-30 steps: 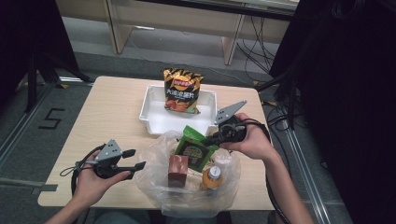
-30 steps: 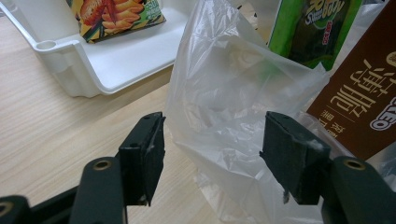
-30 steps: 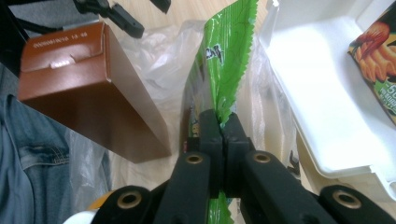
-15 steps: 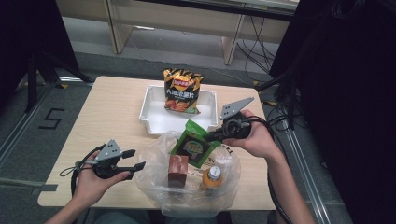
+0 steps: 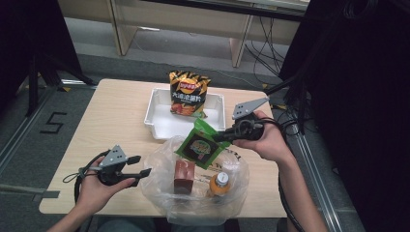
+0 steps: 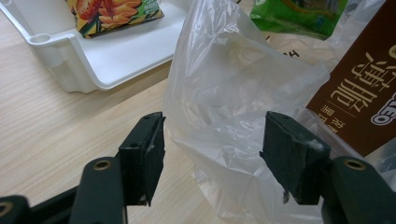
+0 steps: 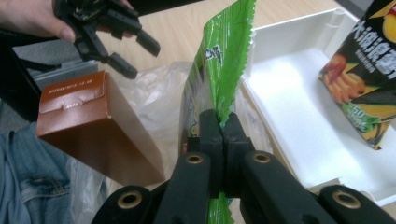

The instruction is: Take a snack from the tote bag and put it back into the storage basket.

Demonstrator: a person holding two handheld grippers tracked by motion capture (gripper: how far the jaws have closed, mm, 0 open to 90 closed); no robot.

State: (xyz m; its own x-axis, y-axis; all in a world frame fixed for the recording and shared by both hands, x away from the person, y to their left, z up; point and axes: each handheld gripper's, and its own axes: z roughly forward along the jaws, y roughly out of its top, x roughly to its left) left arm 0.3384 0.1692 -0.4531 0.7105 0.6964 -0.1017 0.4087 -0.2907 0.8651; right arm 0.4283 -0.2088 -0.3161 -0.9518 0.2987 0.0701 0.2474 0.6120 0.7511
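High view has the right gripper [image 5: 223,137] pinching the green snack packet [image 5: 199,146] by its edge, and compared with a second ago the packet sits higher and further toward 12 o'clock, so it's now hanging over the far rim of the clear plastic bag [image 5: 193,193] instead of down inside it. My read: the packet is pretty much out of the bag and headed for the white tray [image 5: 159,123], which sits just past the bag at 12 o'clock and already has the chips bag [image 5: 187,93] standing in it. The brown carton [image 5: 184,176] and the orange bottle [image 5: 220,183] are left in the bag, so unpacking looks maybe a third done.

The left gripper [image 5: 142,165] hasn't budged, parked at the bag's 9 o'clock side.

Right gripper view is where you actually see the grip: the jaws are clamped fully together on the packet's serrated seam [image 7: 223,109], packet upright, with the tray off at 3 o'clock. Can't make that out from above, the hand is in the way.

Left gripper view shows what the overhead doesn't: its jaws stand a good way open with a fold of the plastic bag [image 6: 224,93] bulging between them, but the pads [image 6: 144,154] aren't pressing on it. So it's not holding anything, just ready to pin the bag if it lifts along with the packet.
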